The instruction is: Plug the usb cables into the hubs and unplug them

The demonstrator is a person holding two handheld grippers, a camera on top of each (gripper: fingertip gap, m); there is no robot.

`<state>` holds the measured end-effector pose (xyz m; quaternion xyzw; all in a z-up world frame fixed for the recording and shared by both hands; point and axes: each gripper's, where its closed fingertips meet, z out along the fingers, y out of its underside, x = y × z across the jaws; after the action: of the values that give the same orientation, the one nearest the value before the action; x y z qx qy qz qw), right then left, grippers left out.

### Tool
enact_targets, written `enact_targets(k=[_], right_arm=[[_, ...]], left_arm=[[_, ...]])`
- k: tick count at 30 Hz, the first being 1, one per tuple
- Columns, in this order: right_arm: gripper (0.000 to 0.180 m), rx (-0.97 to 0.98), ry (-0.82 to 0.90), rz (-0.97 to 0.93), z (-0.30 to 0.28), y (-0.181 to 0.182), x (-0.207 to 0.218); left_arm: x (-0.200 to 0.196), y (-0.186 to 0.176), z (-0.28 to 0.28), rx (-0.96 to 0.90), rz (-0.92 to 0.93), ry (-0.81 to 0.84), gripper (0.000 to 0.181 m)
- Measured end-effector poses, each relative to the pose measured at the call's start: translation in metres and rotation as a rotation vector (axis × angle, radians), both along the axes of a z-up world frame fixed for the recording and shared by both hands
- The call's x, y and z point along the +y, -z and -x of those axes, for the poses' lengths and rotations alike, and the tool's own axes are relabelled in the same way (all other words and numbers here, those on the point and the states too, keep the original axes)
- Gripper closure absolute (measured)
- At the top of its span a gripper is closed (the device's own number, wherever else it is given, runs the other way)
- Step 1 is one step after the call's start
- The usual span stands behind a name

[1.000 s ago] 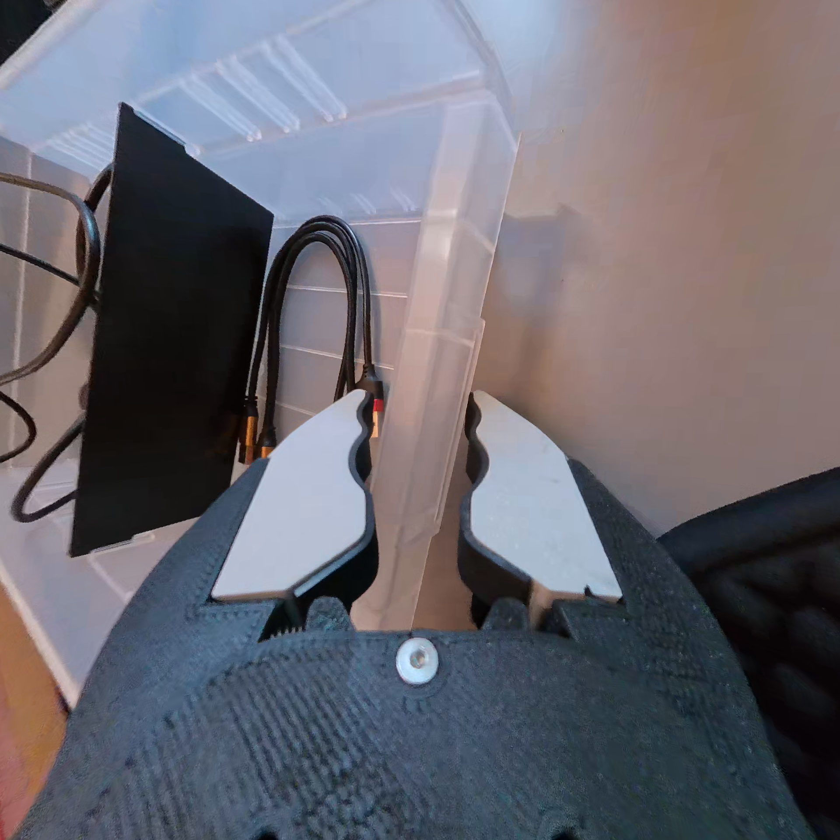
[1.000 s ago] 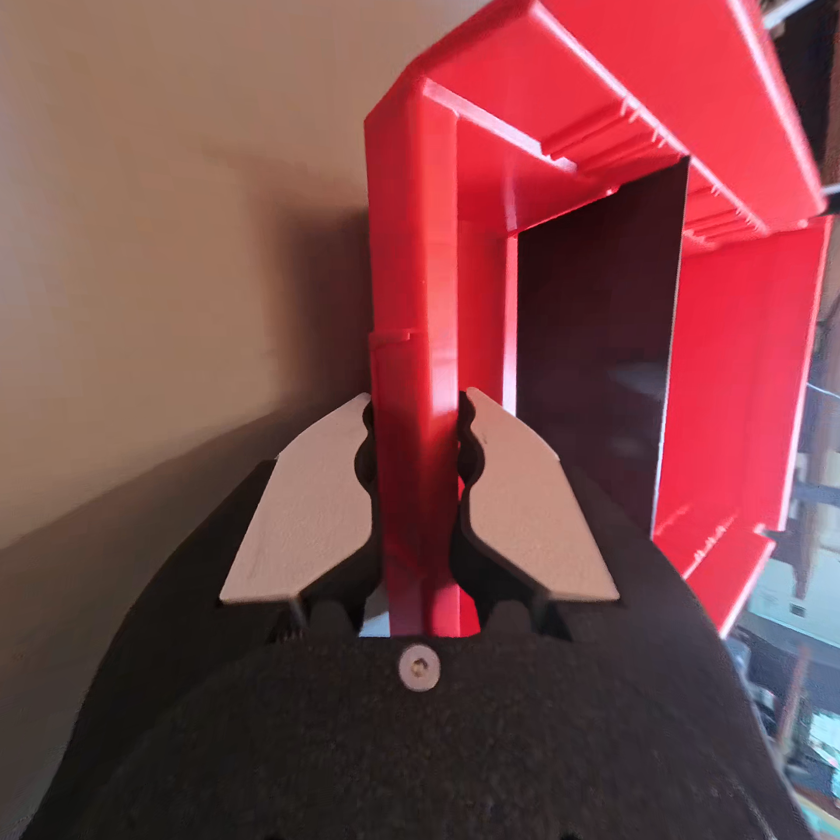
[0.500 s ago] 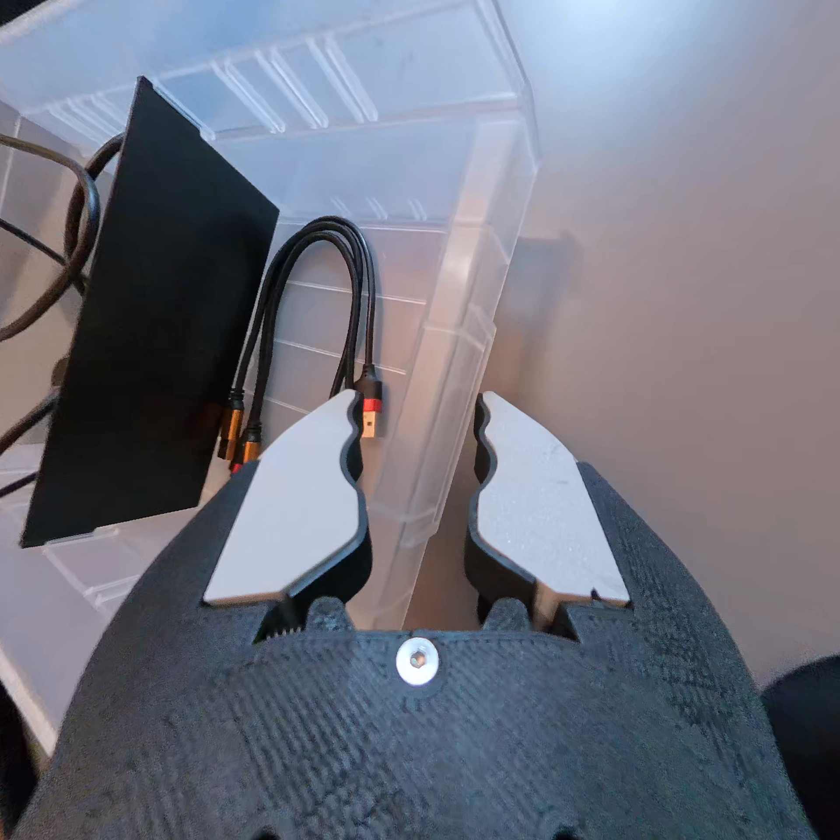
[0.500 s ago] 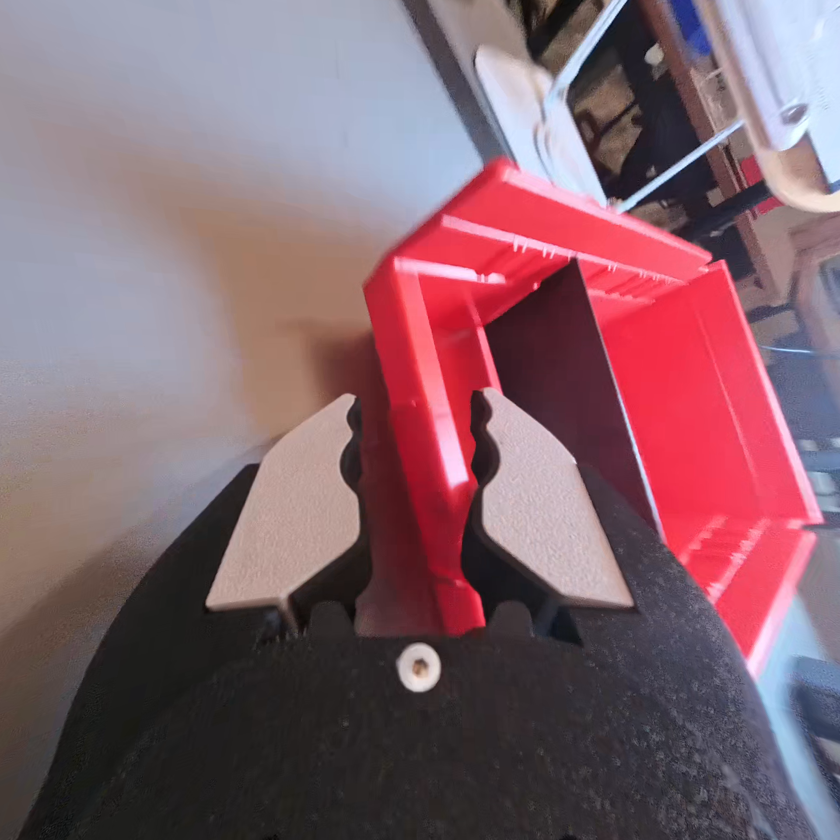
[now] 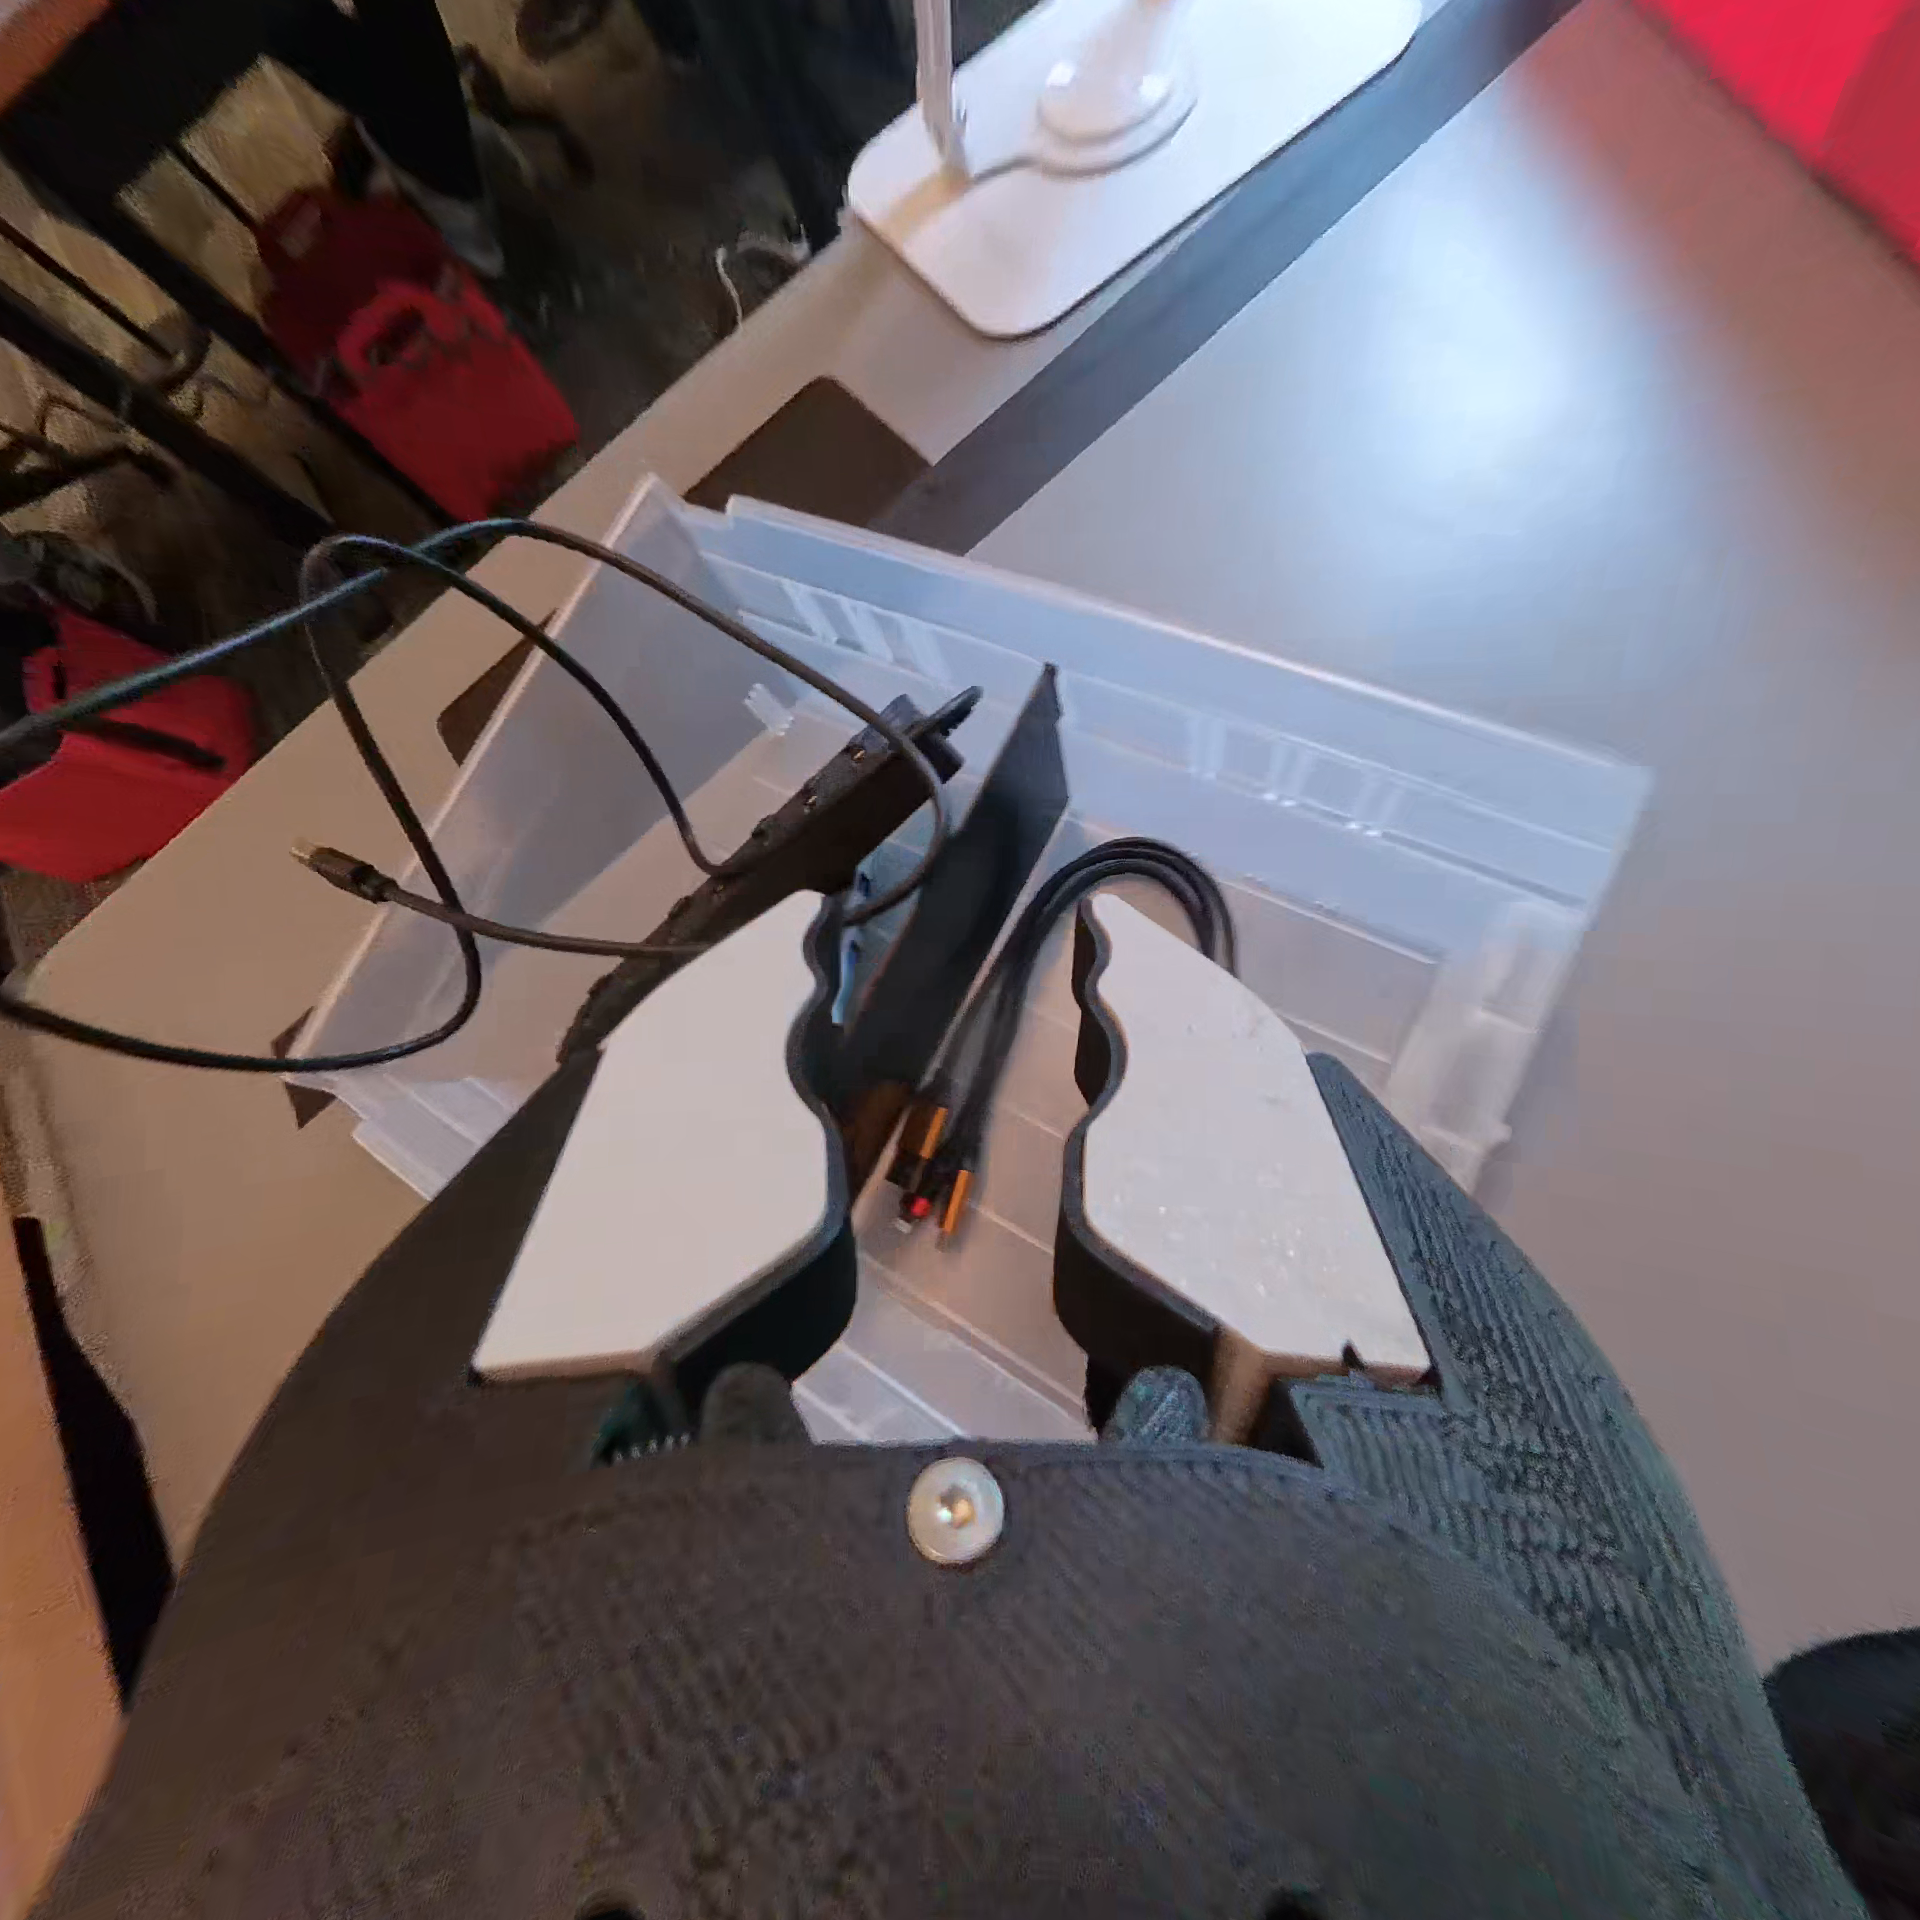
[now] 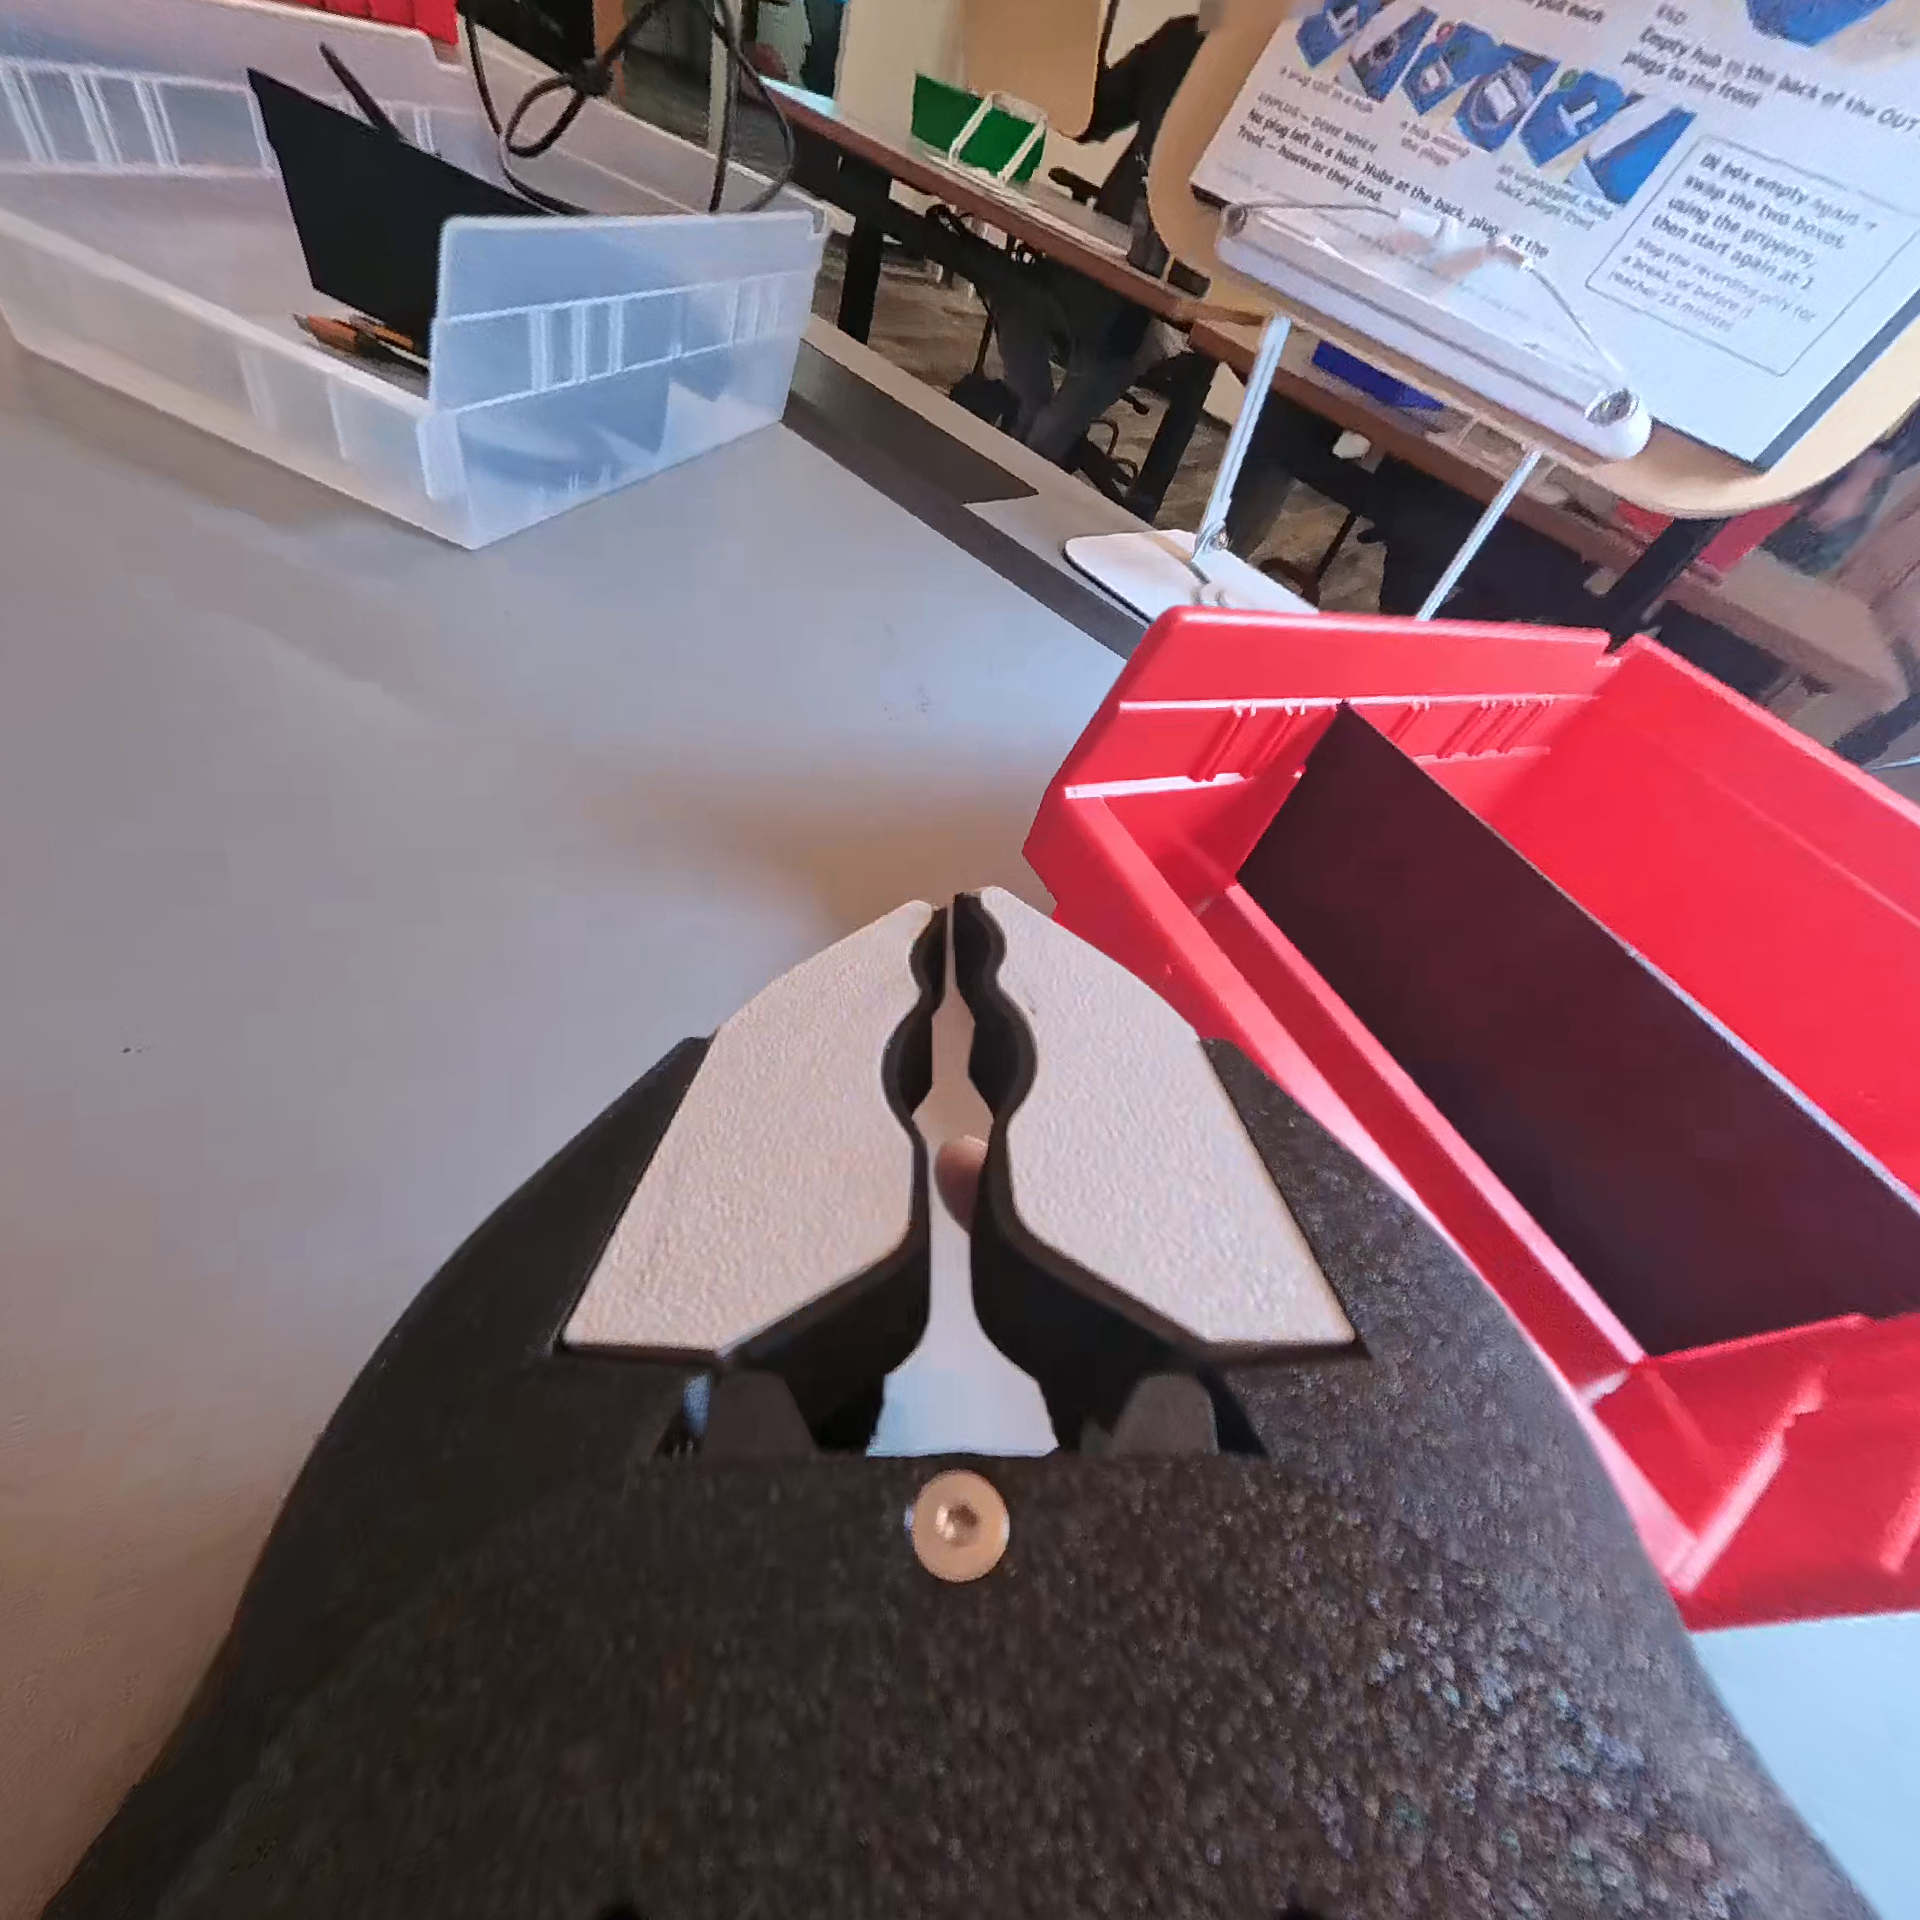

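My left gripper (image 5: 951,935) is open and empty above a clear plastic bin (image 5: 1351,748). A black divider (image 5: 977,862) splits the bin. On its near side lie bundled black USB cables (image 5: 1039,987) with orange and red plugs (image 5: 935,1184), between my fingers in the view. On its far side a black hub (image 5: 821,821) rests with thin black cables (image 5: 436,914) trailing over the bin's rim. My right gripper (image 6: 951,904) is shut and empty above the grey table, left of a red bin (image 6: 1662,935) with a black divider (image 6: 1558,1060). The clear bin also shows in the right wrist view (image 6: 623,343).
A grey table (image 6: 416,831) carries both bins. A white stand (image 6: 1174,561) holding an instruction sheet (image 6: 1558,177) sits at the table's far edge. Beyond are other tables, chairs and red bags (image 5: 416,353) on the floor. My hands' fingertips stand some 40 cm from each other. The right gripper is farther from the black hub (image 5: 821,821), some 45 cm, than the left, some 11 cm.
Both grippers let go of the bin walls and pulled up and back. The right one released the red bin and shut. The left one now hovers open over the clear bin's cables.
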<state>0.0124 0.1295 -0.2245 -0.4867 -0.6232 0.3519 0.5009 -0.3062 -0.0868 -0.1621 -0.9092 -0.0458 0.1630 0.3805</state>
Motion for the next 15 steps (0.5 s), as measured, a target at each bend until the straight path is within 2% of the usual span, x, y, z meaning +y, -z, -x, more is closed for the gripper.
enact_targets(k=[6, 15], right_arm=[[0.173, 0.008, 0.011, 0.086, -0.002, 0.004, 0.008], [0.174, -0.037, -0.029, 0.032, 0.0, 0.012, 0.0]], left_arm=[[0.016, 0.041, 0.057, 0.142, 0.401, 0.028, 0.142], [0.039, 0.075, 0.075, 0.123, 0.758, 0.327, 0.136]])
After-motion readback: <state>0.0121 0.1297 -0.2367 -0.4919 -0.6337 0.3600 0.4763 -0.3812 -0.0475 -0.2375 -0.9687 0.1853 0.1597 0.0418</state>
